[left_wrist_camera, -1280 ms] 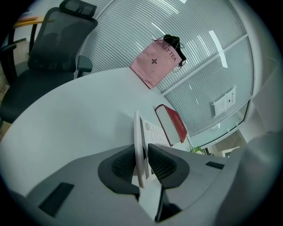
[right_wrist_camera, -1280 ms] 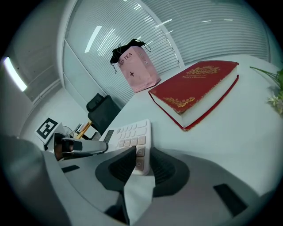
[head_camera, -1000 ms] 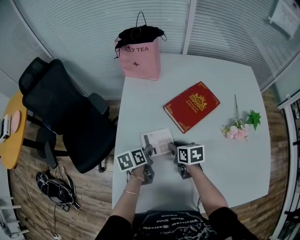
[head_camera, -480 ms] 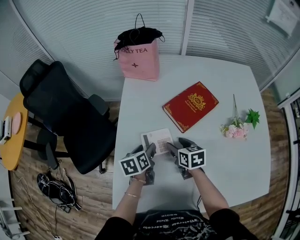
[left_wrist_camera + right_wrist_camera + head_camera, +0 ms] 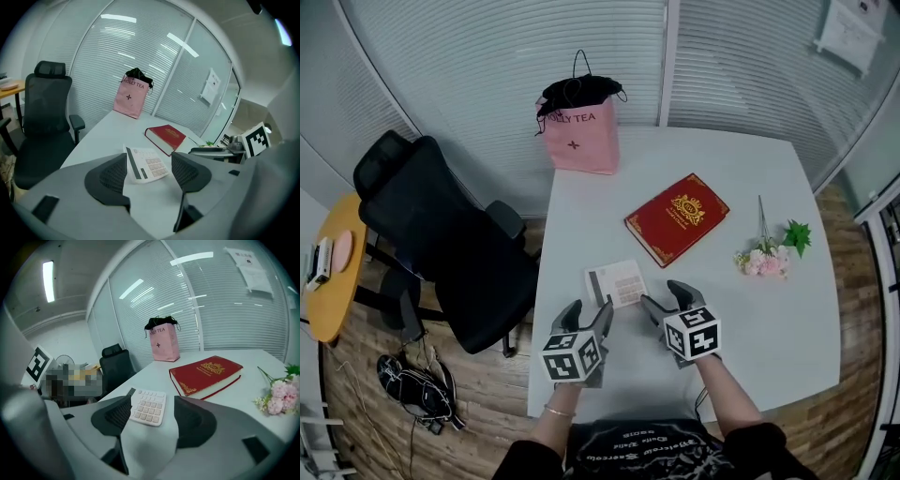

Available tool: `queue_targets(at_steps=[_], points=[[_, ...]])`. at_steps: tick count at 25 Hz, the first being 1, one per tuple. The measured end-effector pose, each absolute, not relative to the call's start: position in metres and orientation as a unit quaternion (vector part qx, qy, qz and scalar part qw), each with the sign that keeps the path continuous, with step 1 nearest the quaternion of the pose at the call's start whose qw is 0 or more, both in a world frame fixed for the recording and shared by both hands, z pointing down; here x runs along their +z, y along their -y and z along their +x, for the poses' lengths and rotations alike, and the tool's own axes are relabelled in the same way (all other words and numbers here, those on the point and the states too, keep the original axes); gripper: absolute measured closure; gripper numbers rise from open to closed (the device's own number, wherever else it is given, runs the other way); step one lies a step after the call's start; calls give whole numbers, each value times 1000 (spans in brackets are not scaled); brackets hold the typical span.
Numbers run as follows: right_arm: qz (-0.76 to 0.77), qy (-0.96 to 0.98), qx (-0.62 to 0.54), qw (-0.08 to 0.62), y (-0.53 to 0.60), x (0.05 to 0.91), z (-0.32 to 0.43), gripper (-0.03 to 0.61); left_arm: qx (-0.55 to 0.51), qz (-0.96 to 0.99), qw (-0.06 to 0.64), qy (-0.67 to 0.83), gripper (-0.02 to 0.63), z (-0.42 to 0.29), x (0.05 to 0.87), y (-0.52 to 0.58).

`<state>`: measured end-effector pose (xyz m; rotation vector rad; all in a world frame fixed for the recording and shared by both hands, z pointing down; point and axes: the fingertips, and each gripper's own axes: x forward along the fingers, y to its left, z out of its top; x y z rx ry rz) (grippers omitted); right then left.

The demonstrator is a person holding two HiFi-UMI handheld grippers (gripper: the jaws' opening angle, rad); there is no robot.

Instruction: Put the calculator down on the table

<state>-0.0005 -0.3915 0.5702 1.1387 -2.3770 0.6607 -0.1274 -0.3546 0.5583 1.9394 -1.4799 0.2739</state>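
The calculator [image 5: 616,283] lies on the table [image 5: 769,309], the left hand-held gripper [image 5: 589,315] and right hand-held gripper [image 5: 666,298] beside it opening, both empty.

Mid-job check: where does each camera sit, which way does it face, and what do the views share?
Head view: on the person's head, looking steeply down at the table; forearms, left gripper and right gripper show.
Left gripper view: on that gripper, facing along its opening, empty jaws toward calculator, book, pink bag.
Right gripper view: likewise on its gripper, opening empty jaws; flowers at right.
Shared: all three show the calculator flat on the table.
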Motion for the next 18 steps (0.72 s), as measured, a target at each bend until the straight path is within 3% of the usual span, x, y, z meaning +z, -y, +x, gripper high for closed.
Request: queue_targets(at_steps=[18], points=[[450, 863, 142, 178, 256, 516, 23, 296, 99, 810, 237, 528, 313, -107, 515, 193]])
